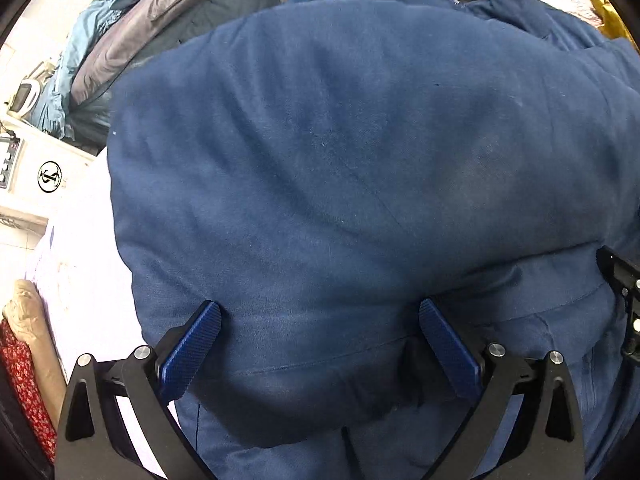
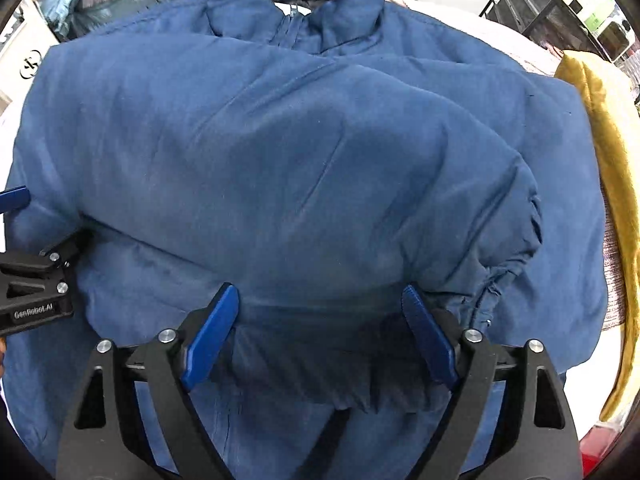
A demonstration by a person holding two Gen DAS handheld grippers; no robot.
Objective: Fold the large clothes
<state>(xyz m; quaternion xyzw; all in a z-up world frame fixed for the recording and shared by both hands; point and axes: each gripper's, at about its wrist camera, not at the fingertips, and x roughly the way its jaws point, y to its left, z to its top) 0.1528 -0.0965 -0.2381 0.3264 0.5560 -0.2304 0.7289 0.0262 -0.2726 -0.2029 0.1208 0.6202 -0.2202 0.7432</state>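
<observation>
Left wrist view: a padded blue jacket (image 1: pixel 340 168), soft, matte and puffy, fills nearly everything, one rounded fold bulging over a flatter layer with a stitched seam. It lies on a pale sheet (image 1: pixel 80 264) whose bare strip shows along the left edge. The left gripper (image 1: pixel 320 320) points down at it, its ribbed blue pads (image 1: pixel 192 352) spread wide, tips at the base of the bulge, nothing pinched between them. Beyond the jacket's far-left corner sits a heap of grey and teal clothes (image 1: pixel 132 40); a red floral cloth (image 1: pixel 24 380) and a tan one show at lower left. The right gripper's black frame pokes in at the right edge.

Right wrist view: the jacket's stand-up collar (image 2: pixel 304 12) and zip face away, an elastic-cuffed sleeve folded across the front. The right gripper (image 2: pixel 322 300) stands wide apart over the lower hem, holding nothing. A mustard cloth (image 2: pixel 600 152) lies along the jacket's right side, with a black wire rack (image 2: pixel 532 0) behind.
</observation>
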